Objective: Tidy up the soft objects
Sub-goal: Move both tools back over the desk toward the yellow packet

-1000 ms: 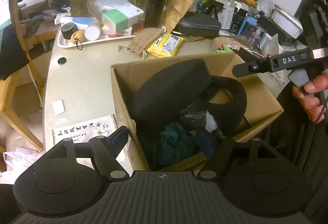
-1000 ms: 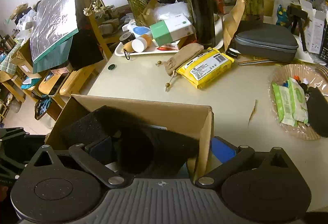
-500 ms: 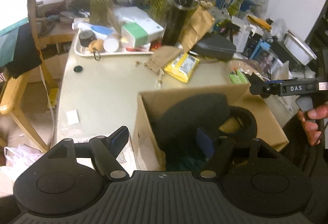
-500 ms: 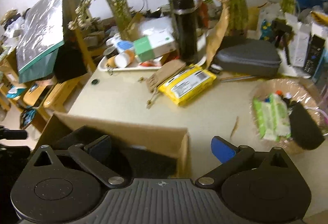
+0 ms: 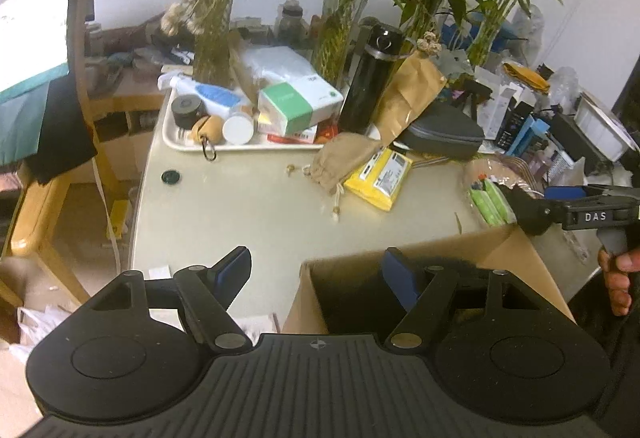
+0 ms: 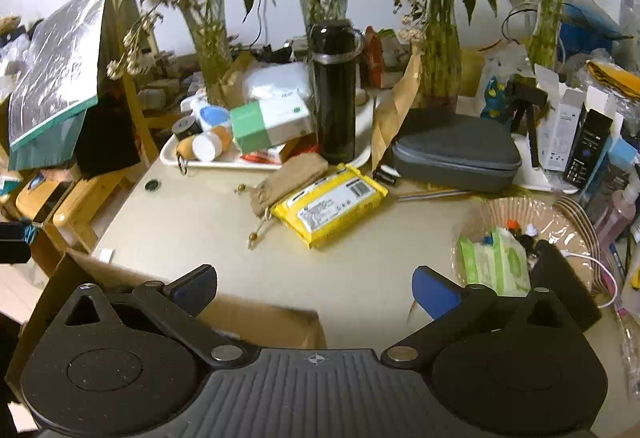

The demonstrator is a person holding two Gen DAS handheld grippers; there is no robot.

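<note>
One label reads "DAS": right gripper (image 5: 560,197).

A black flask (image 6: 334,93) is standing upright at the tray's (image 6: 260,162) right end, a green-and-white box (image 6: 270,125) lying beside it. A grey zip case (image 6: 456,149) is sitting right of them, and bamboo stalks in glass vases (image 6: 322,3) are rising behind everything.

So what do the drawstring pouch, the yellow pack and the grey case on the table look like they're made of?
Drawstring pouch: looks like coarse tan cloth, burlap or linen; matte, slightly wrinkled, with beaded cords.
Yellow pack: probably soft plastic film; glossy, creased, with a printed label.
Grey case: seems fabric-covered moulded shell; matte, rounded, with a seam around its edge.
</note>
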